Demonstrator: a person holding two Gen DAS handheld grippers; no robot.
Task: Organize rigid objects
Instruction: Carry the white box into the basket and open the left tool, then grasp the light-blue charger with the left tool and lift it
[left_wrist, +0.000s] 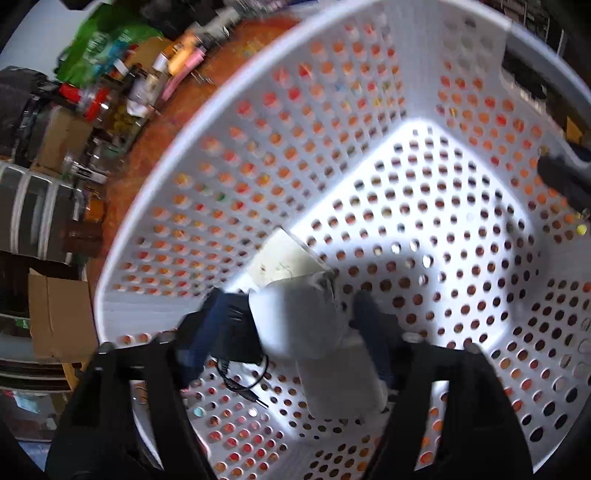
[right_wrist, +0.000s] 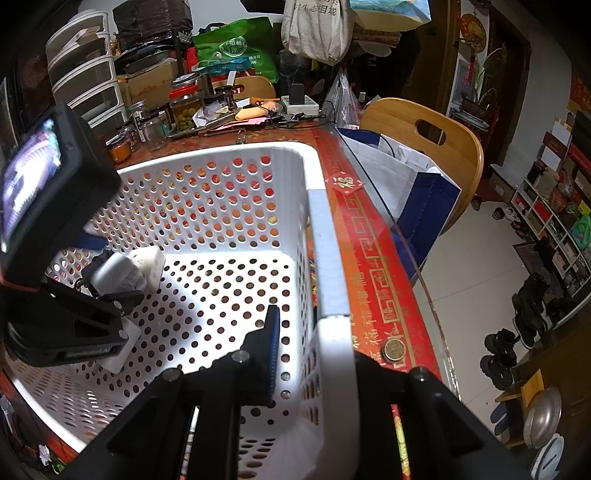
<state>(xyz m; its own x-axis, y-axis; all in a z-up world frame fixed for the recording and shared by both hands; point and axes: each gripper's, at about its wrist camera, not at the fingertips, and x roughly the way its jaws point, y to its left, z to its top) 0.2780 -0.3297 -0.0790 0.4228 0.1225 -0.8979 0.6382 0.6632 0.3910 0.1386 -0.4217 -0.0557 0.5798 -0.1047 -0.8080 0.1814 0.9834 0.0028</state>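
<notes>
Basket (left_wrist: 258, 122), white and full of round holes, stands on the table (right_wrist: 373, 258) with both claws at it. Between the fingers of the left claw (left_wrist: 295, 325) sits a white plastic bottle (left_wrist: 303, 317), blurred, just above the basket floor; the blue pads stand clear of its sides, so that claw is released. Just ahead of it lies a white box-like thing (left_wrist: 284, 258), and below its left finger a black adapter (left_wrist: 236, 332) with its cable. The right claw (right_wrist: 314, 350) is clenched on the basket's side wall near the rim.
</notes>
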